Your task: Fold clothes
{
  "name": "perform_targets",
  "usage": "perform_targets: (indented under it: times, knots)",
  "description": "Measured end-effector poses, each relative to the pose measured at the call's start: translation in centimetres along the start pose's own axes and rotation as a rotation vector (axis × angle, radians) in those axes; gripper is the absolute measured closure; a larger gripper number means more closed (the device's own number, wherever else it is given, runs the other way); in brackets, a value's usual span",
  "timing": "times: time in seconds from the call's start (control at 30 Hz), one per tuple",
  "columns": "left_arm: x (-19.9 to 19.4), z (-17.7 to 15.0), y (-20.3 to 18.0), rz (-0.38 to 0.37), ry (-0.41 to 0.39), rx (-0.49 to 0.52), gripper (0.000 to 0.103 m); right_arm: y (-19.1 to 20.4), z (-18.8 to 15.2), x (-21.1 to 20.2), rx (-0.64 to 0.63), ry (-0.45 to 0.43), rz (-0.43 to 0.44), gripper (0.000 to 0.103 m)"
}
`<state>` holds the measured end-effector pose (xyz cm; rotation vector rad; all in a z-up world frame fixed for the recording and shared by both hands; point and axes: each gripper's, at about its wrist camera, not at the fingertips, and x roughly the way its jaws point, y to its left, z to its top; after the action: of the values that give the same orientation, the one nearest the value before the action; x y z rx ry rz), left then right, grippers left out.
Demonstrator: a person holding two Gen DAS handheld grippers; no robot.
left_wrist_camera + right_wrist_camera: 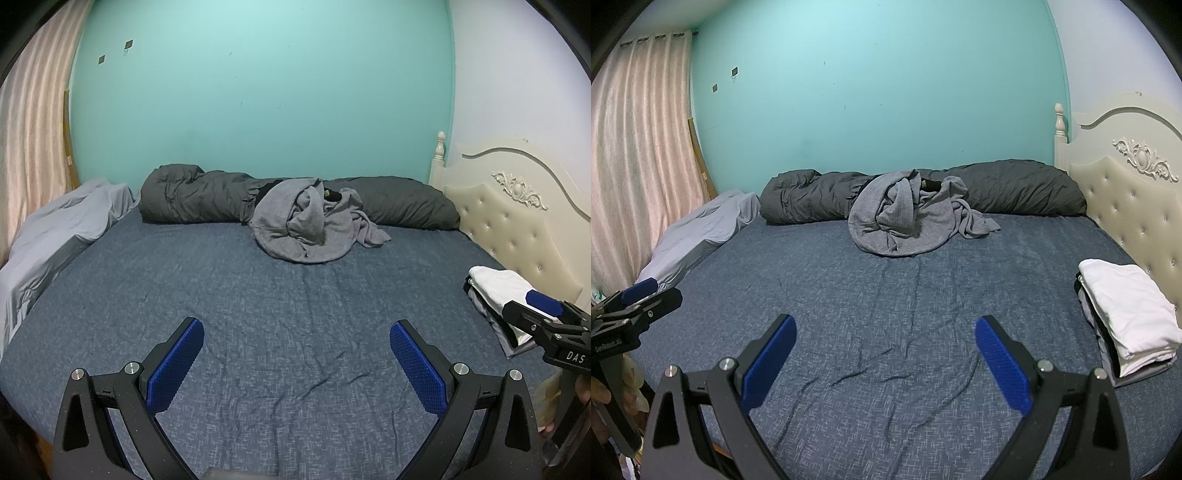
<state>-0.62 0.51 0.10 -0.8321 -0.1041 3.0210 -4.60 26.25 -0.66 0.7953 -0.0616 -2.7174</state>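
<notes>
Bed [258, 314] mostly bare. Grey heap [308, 225] crumpled at far side against duvet [207, 197] — risk: pinching duvet too. Folded stack [1126, 317] by headboard. Left gripper [295, 363], right gripper [884, 360] — jaws wide, empty.

I'm looking at a bed [871, 350] under a blue-grey sheet, creased near me. A crumpled grey garment [908, 218] lies at its far side, leaning on a dark rolled duvet [1015, 192] along the wall. A pale grey cover [701, 229] is bunched on the left edge. On the right, by the headboard [1137, 206], sits a folded stack [1126, 314], white on top.
</notes>
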Motion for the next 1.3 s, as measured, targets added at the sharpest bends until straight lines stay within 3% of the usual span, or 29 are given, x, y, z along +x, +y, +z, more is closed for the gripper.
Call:
perform_targets:
  times: [0.57,0.83,1.07,1.3]
  knots:
    - [0.7,0.0,0.2,-0.004,0.005,-0.013,0.000,-0.4,0.0,0.9,0.000,0.011,0.003,0.005]
    - [3.1,-0.3,1.7,-0.006,0.032,-0.057,0.000,-1.1,-0.4,3.3,0.013,0.046,0.001,0.005]
    - [7.8,-1.0,3.8,0.028,0.057,-0.093,0.000,-2.1,-1.3,8.7,0.044,0.110,0.021,0.005]
    - [15.1,-1.9,7.4,0.056,0.083,-0.198,0.000,-2.5,-1.8,18.0,0.047,0.196,0.057,0.005]
